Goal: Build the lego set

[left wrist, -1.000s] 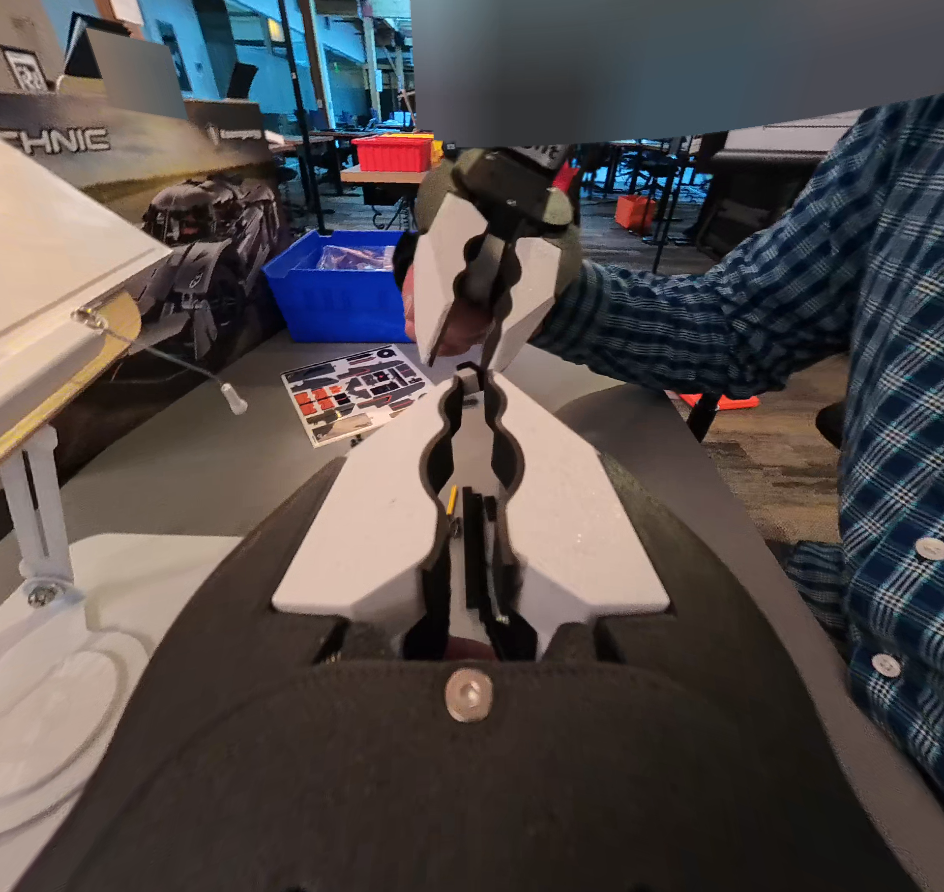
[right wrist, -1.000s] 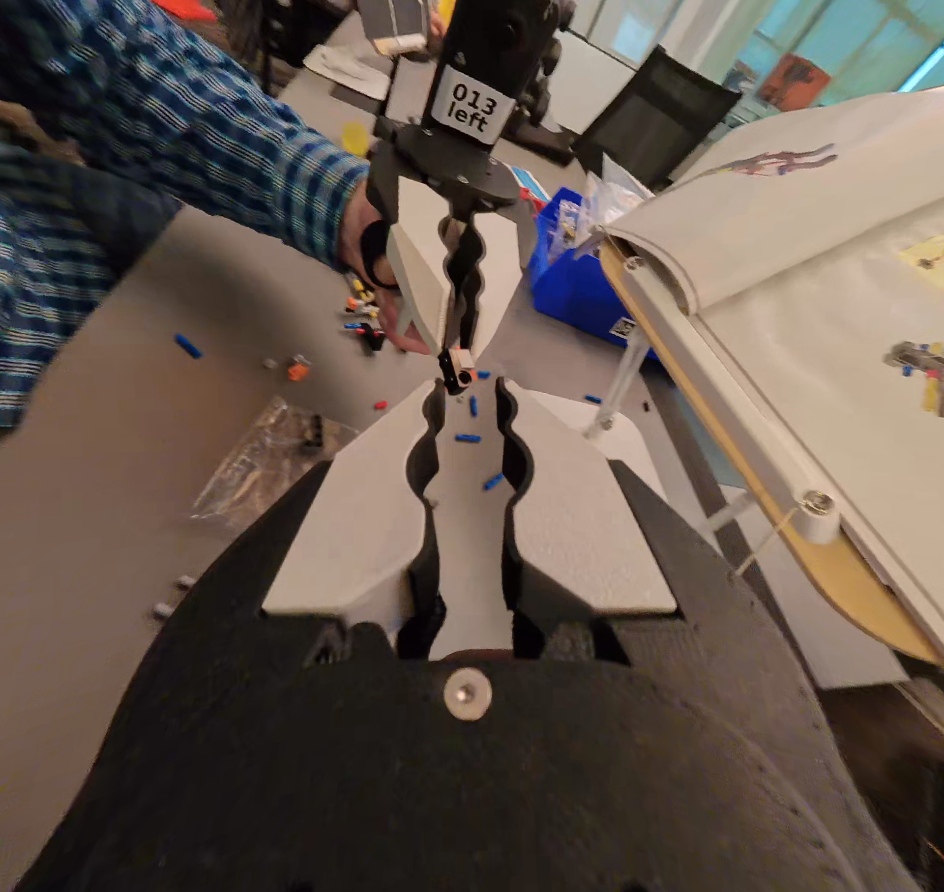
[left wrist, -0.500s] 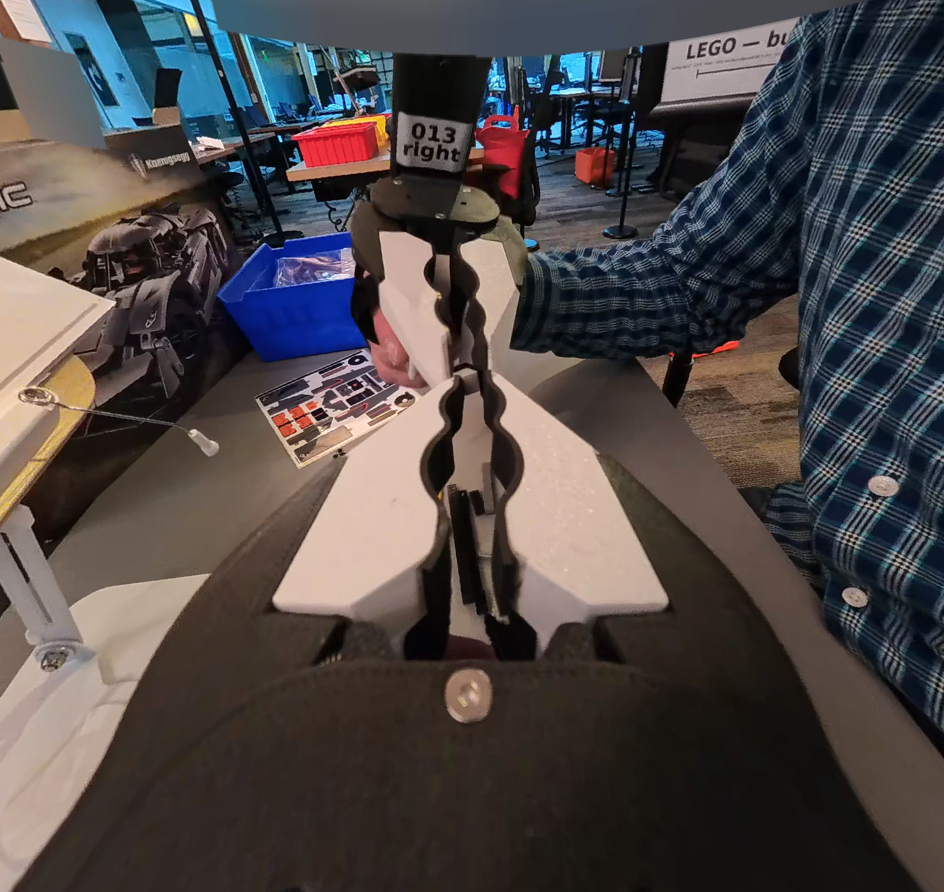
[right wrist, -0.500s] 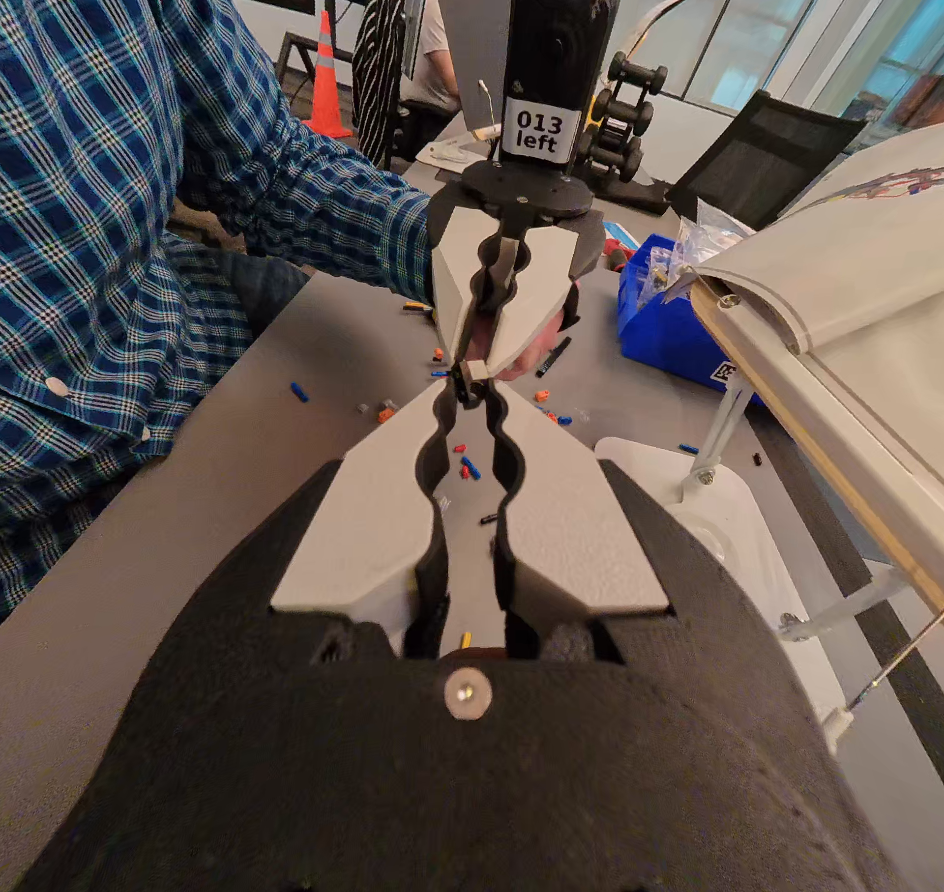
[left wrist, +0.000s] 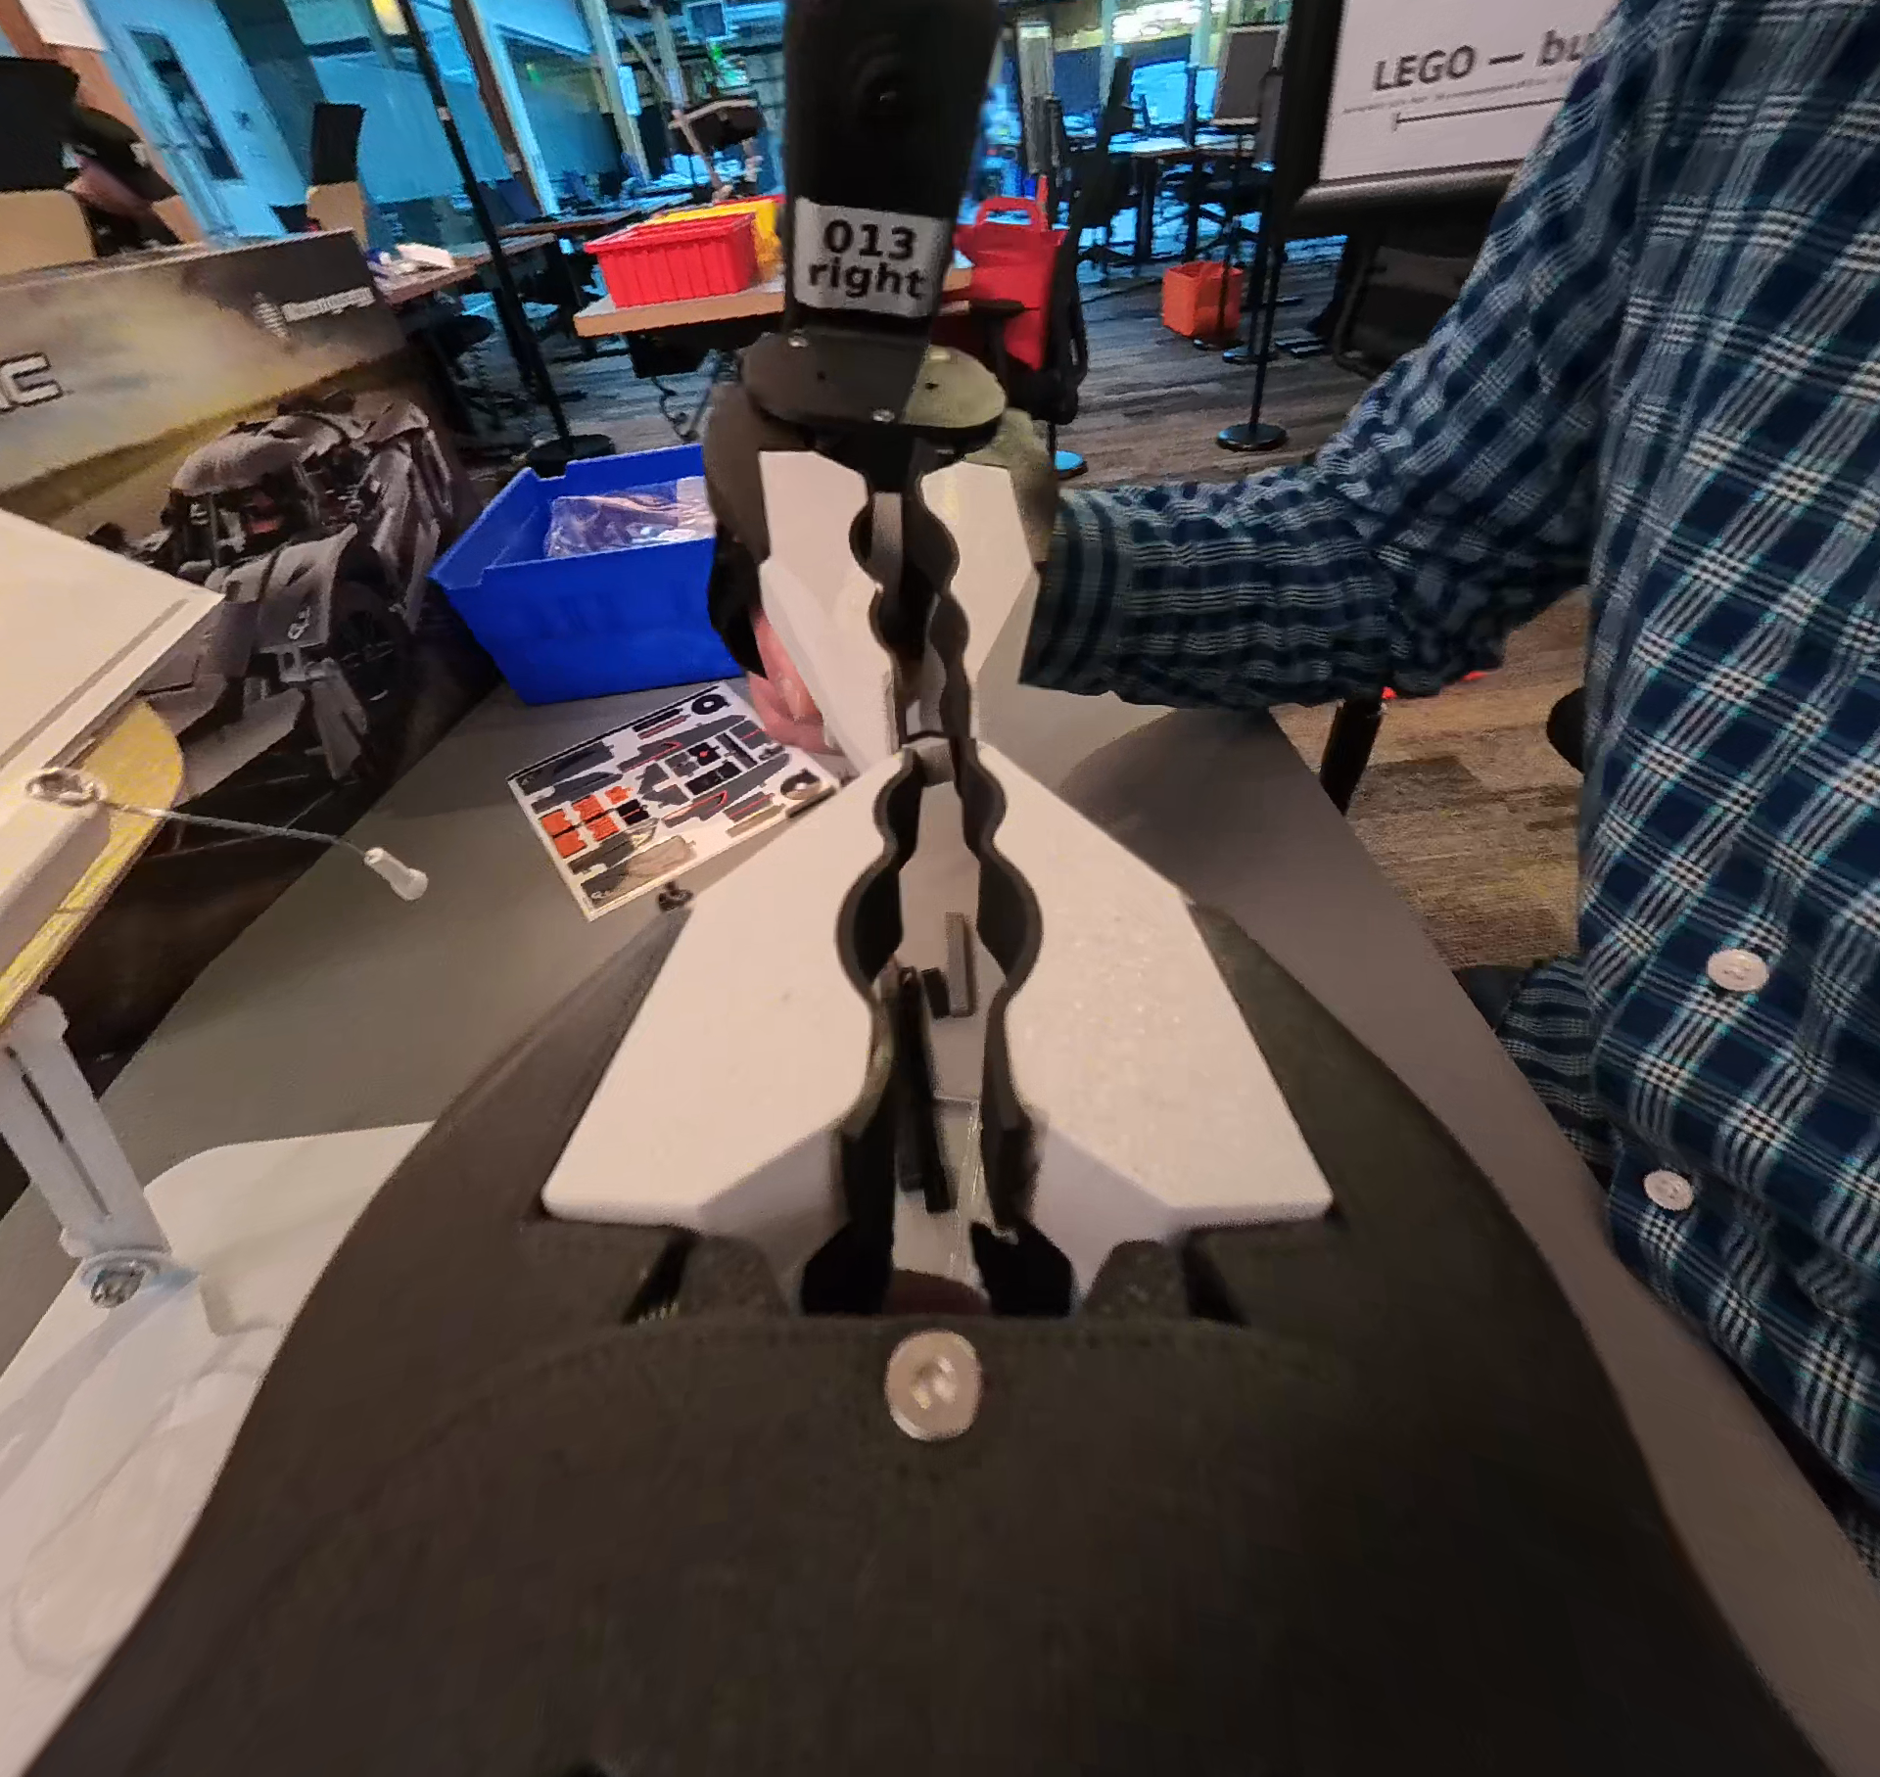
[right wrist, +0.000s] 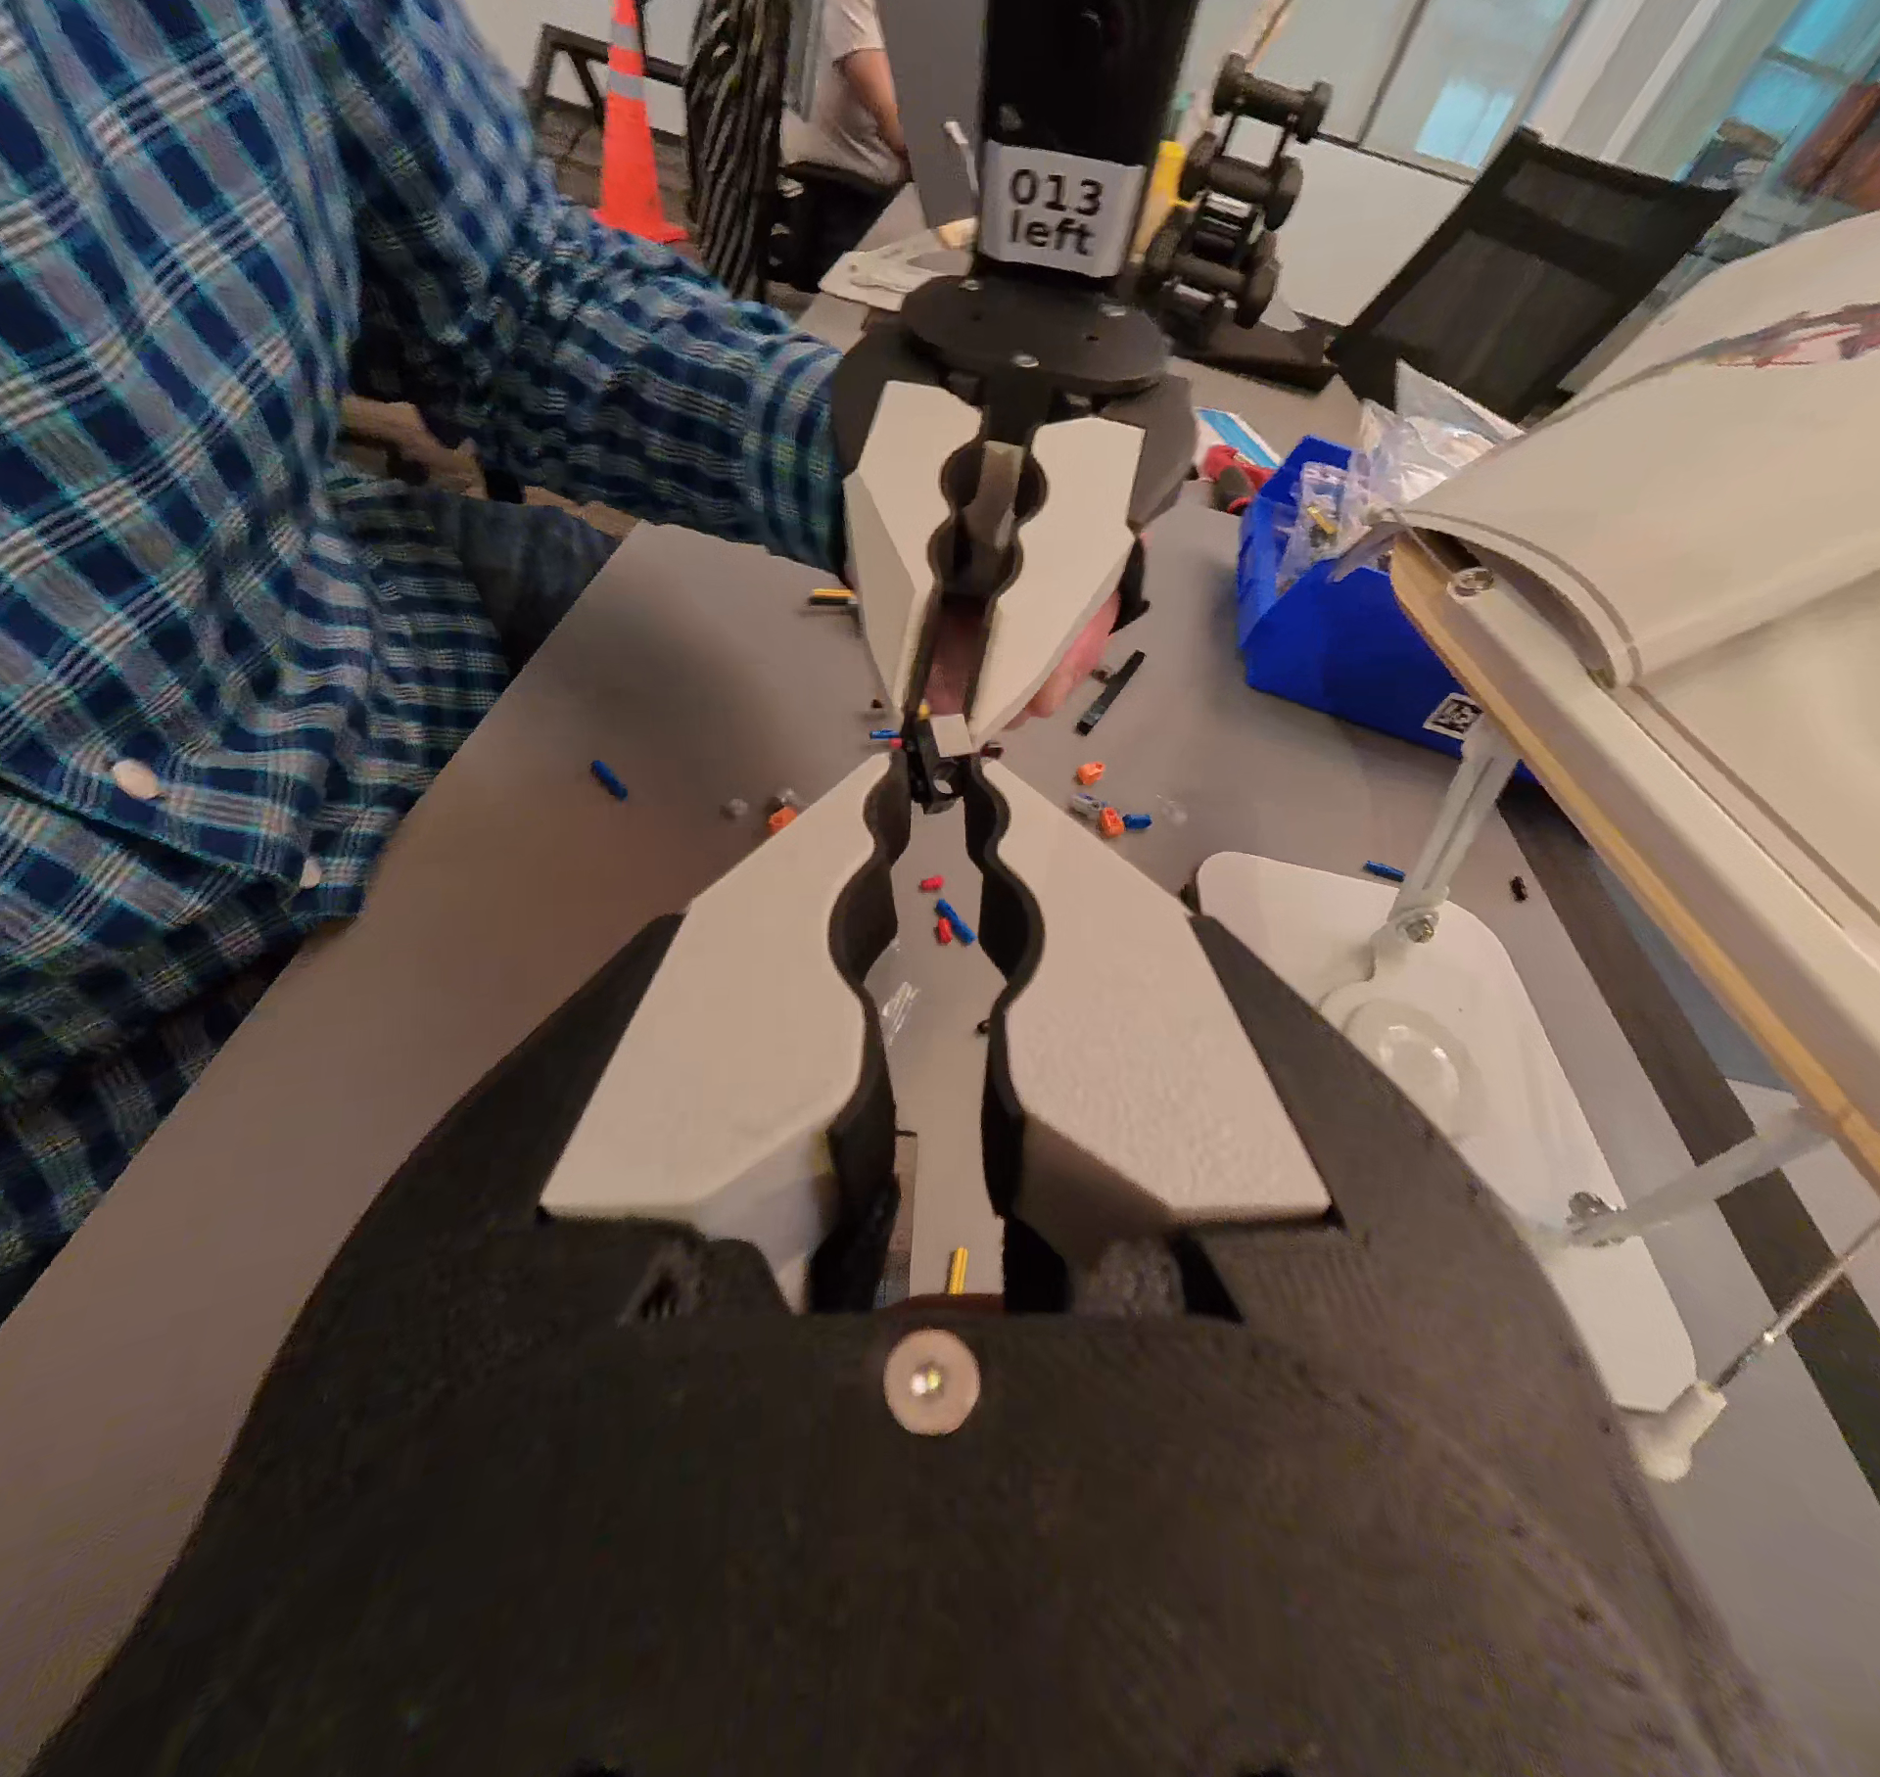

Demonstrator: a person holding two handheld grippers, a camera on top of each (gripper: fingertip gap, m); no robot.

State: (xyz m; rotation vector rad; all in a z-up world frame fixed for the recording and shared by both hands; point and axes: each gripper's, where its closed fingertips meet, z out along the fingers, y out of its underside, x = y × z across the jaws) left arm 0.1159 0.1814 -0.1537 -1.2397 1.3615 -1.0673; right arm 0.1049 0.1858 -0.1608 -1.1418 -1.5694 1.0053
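A small black-and-grey lego piece (right wrist: 938, 762) – light, rigid, judged easily dropped – is pinched at its ends between the narrowed left claw (right wrist: 951, 726) and right claw (right wrist: 936, 784) above the counter (right wrist: 651, 670).

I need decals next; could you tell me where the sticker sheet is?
In the left wrist view, the printed sticker sheet lies flat on the grey table, just before the blue plastic bin.

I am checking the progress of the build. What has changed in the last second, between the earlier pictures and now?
The right gripper has closed in on the left gripper until their tips meet, tip to tip. Earlier its fingers were apart and held nothing; now they are pinched on the small black and grey lego piece that the left gripper holds. The left gripper stayed shut on it. The loose pieces on the grey table and the blue bin look unmoved.
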